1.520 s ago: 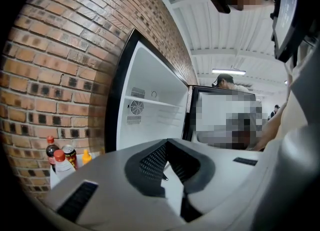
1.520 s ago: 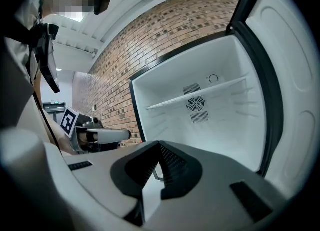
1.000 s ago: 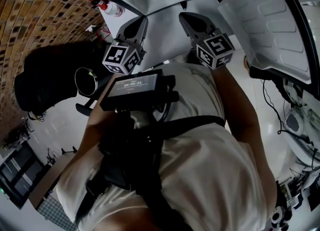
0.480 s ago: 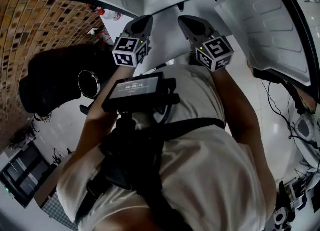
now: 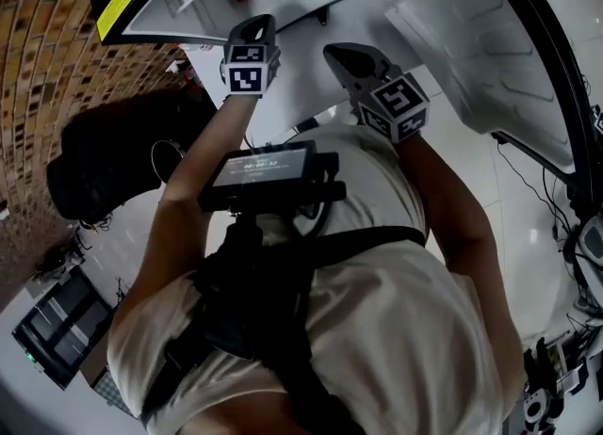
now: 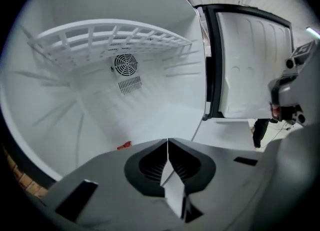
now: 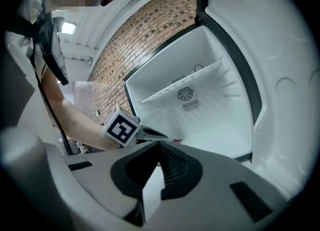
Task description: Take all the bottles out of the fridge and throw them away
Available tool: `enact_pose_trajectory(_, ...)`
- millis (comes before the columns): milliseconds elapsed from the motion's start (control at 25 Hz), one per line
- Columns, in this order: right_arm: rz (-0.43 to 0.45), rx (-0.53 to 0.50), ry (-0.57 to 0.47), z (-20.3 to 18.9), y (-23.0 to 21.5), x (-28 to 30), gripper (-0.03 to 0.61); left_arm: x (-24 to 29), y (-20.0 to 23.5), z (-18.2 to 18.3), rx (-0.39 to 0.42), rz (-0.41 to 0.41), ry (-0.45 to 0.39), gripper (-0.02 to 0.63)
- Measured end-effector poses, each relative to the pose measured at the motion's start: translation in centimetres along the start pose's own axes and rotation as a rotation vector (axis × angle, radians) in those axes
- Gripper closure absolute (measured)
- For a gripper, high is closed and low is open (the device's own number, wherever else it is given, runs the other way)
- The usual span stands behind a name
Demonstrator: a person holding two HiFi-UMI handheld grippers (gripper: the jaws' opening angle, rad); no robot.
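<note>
Jaws of left tool (image 6: 167, 141) pressed together, tips meeting, nothing held. Jaws of right tool (image 7: 159, 147) also together, empty. Both tools point at the fridge (image 6: 75, 105), which is open straight ahead with a white inside. Wire shelf (image 6: 110, 32) above and beyond left tool's tips, round fan vent (image 6: 125, 64) on back wall just under it. Small red thing (image 6: 124, 145) on fridge floor just past left tool's tips, slightly to their left; too small to tell what it is. Door (image 6: 250, 65) swung open, right of left tool. Brick wall (image 7: 145, 30) left of fridge.
</note>
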State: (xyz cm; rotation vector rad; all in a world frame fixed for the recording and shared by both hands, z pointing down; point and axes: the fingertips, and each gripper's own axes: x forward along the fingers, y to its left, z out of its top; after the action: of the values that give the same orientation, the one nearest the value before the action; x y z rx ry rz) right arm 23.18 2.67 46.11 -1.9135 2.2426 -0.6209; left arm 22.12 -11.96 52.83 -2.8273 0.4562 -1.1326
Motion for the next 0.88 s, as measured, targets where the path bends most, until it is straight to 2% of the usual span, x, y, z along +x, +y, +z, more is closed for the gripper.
enact_pose_trajectory(80,0.017,-0.006,0.01,-0.2,-0.1,-0.3,0.586,1.3,0.9,-0.1,-0.001,0.045,0.032,0.595)
enact_pose_trajectory(160,0.031,-0.011,0.022,-0.5,-0.2,-0.5,0.587,2.7,2.1,-0.5,-0.07,0.104,0.077,0.589)
enact_pose_trajectory(240,0.037,-0.009,0.033,-0.8,-0.3,-0.8,0.586,3.9,3.9,-0.9,-0.178,0.181,0.116,0.487)
enact_pose_trajectory(320,0.036,0.002,0.037,-0.9,-0.8,-1.1,0.586,5.1,5.8,-1.0,-0.257,0.26,0.134,0.421)
enact_pose_trajectory(480,0.016,0.018,0.034,-0.8,-2.2,-2.1,0.587,6.9,8.5,-0.9,-0.348,0.374,0.151,0.397)
enact_pose_trajectory(560,0.003,0.017,0.038,-0.9,-2.5,-2.4,0.586,7.5,9.6,-0.8,-0.403,0.411,0.133,0.348)
enact_pose_trajectory(800,-0.028,0.051,0.026,-1.3,-3.4,-3.0,0.586,9.3,12.3,-2.0,-0.565,0.481,0.131,0.344)
enact_pose_trajectory(880,-0.038,0.061,0.019,-1.2,-3.6,-3.2,0.586,9.3,12.5,-3.3,-0.652,0.5,0.174,0.344)
